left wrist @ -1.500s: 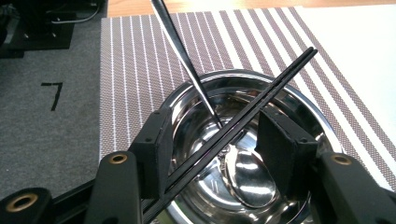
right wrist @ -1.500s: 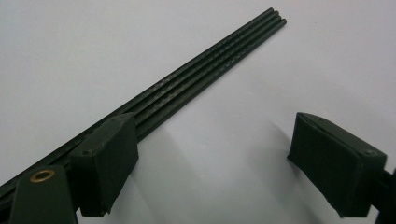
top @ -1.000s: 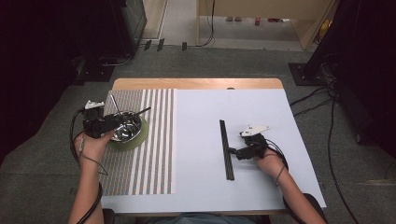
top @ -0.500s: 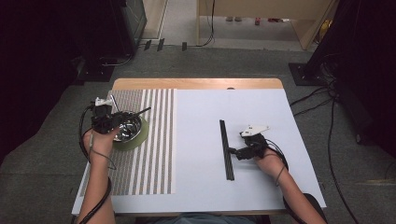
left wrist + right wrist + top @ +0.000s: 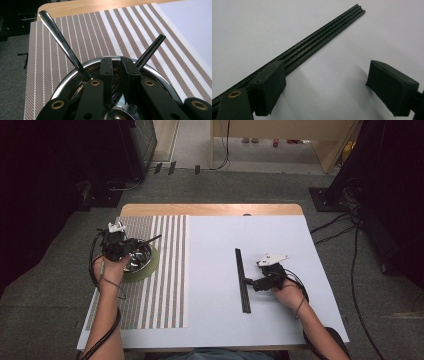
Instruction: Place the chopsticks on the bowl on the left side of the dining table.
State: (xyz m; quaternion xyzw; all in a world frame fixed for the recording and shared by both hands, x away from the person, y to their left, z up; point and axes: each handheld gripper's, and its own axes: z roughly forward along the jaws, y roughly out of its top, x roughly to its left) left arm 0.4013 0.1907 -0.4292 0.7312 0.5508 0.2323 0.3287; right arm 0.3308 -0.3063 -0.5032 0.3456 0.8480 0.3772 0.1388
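Left gripper (image 5: 119, 246): over the steel bowl, at 9 o'clock of the counter in the high view. In the left gripper view (image 5: 116, 75) its jaws are clenched on the pair of black chopsticks.
Pair of black chopsticks (image 5: 149, 52): held between the left jaws, tilted, upper ends pointing toward 1 o'clock past the bowl rim, lower ends inside the bowl.
Steel bowl (image 5: 75, 75): sits on the green coaster (image 5: 154, 266), which lies on the striped placemat (image 5: 165, 285).
Spoon (image 5: 62, 43): metal handle leans on the bowl rim, pointing toward 11 o'clock in the left gripper view, just beside the left jaw.
Right gripper (image 5: 257, 281): at 3 o'clock of the counter (image 5: 215, 320), jaws released and spread wide in the right gripper view (image 5: 329, 92).
Bundle of black sticks (image 5: 324, 37): lies flat on the white counter surface, running 12 to 6 o'clock in the high view (image 5: 242, 280); one right jaw rests just beside or against it, the other stands well apart.
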